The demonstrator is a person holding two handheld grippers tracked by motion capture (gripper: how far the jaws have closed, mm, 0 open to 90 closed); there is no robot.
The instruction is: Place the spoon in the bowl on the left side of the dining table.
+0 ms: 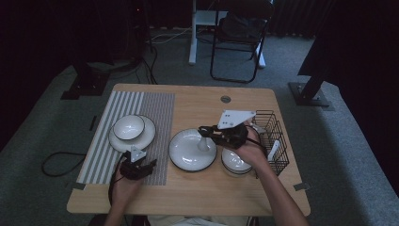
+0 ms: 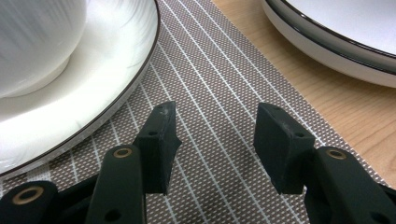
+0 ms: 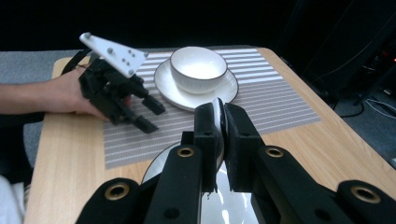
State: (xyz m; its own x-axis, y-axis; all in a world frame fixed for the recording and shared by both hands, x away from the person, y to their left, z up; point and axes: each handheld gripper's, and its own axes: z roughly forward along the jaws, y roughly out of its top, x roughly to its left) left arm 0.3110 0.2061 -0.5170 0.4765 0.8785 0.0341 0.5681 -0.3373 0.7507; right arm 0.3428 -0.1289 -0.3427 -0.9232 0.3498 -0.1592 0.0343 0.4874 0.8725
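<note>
The right claw [image 1: 203, 131] was clenched on a thin white spoon [image 3: 218, 122], held edge-on between its pads, just above the large white plate [image 1: 181, 153] at the middle of the surface [image 1: 197, 193]. In the high view the spoon's handle hung from the claw down toward that plate's inner part. Behind the right hand sat a white bowl [image 1: 234, 162], and beside it a black wire basket [image 1: 276, 134] with some white thing inside, too small to tell.

The left claw [image 1: 151, 164] was released, its jaws standing wide with nothing between them, low over the grey striped placemat [image 1: 155, 113]. The left gripper view showed the mat's woven texture, the rim of the saucer [image 2: 112, 88] at close range, and part of the large plate's edge. The right gripper view showed the small bowl [image 3: 198, 67] standing on that saucer, with the left hand [image 3: 60, 95] resting beside the mat.

The surface was light wood. Round it lay grey carpet, a folding chair [image 1: 237, 42] beyond the far edge, cables, and dark curtains.
</note>
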